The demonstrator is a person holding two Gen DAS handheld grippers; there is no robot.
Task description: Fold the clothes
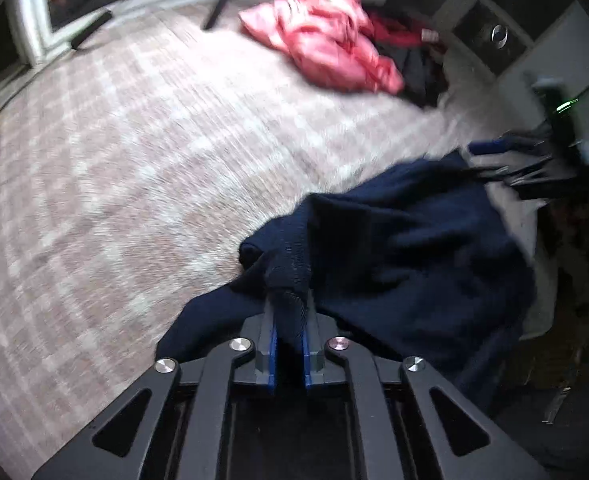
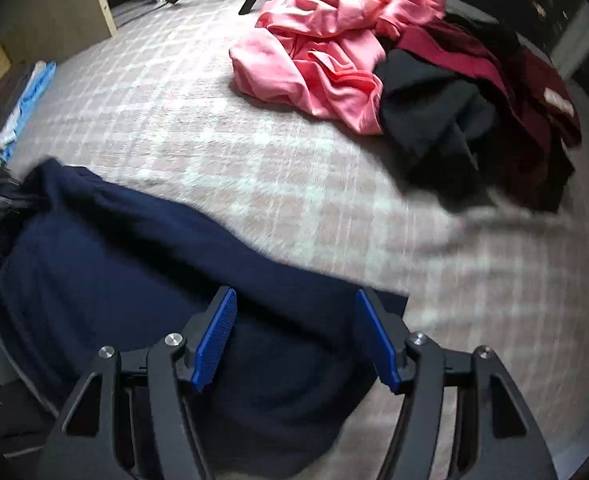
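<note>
Plainly, step in hand: one garment is being laid out on the bed for folding, judging by how it is spread apart from the rest
Navy garment [image 2: 142,264]: lies on the near left part of the checked bedspread [image 2: 254,168], partly flattened, its far edge running across toward the right; set well apart from the pile, likely so it has room to be folded
Left claw [image 1: 290,320]: pressed together on a bunched ridge of the navy cloth [image 1: 394,248], pinching a fold near the garment's edge; probably gripping there to pull that side taut or carry it over
Right claw [image 2: 296,336]: spread wide, blue pads [image 2: 214,340] facing each other above the near right corner of the garment with nothing between them; it looks poised to take that corner, or just off it
Pink garment [image 2: 318,60]: crumpled at the far side of the bed, touching a dark grey piece [image 2: 426,104] and a dark red one [image 2: 534,92] on its right; an unsorted heap, presumably waiting its turn
Risk: with only one side pinched, the cloth may drag and wrinkle
</note>
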